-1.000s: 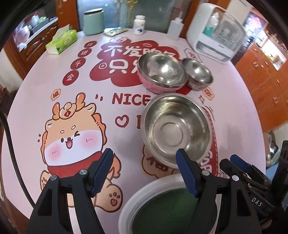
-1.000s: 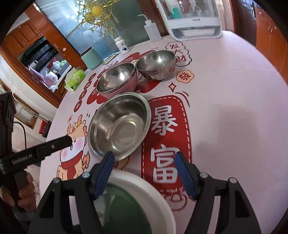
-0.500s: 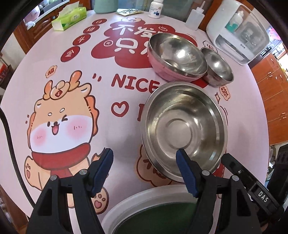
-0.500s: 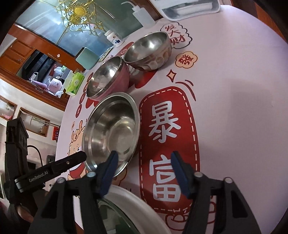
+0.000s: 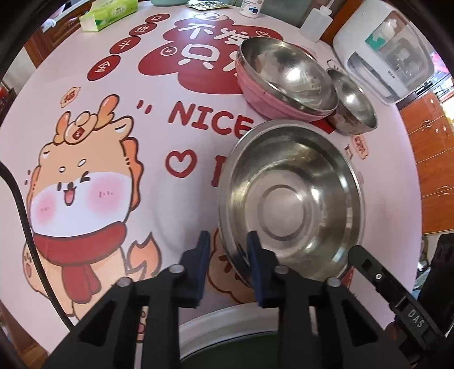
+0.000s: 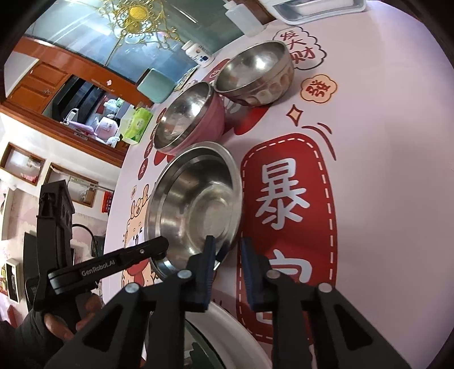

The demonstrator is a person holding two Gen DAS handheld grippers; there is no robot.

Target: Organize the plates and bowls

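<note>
A large steel bowl (image 5: 292, 204) stands on the pink printed table (image 5: 127, 119). My left gripper (image 5: 228, 252) straddles the bowl's near-left rim, one pad inside and one outside, its jaws closing onto the rim. My right gripper (image 6: 227, 252) straddles the near-right rim of the same bowl (image 6: 195, 207), jaws also closing on it. Behind it stand a pink bowl with a steel lining (image 5: 283, 76) and a small steel bowl (image 5: 354, 105). A white plate with a green centre (image 5: 227, 332) lies under both grippers.
At the table's far edge are a green tissue box (image 5: 107, 14), a white squeeze bottle (image 5: 315, 22), a pill bottle (image 5: 254, 7) and a white appliance (image 5: 388, 56). A black cable (image 5: 22, 215) hangs at the left. A hand (image 6: 56, 326) holds the left gripper.
Both grippers came down and forward over the plate to the large bowl's rim. Their jaws went from wide apart to nearly together, with the rim between them.
</note>
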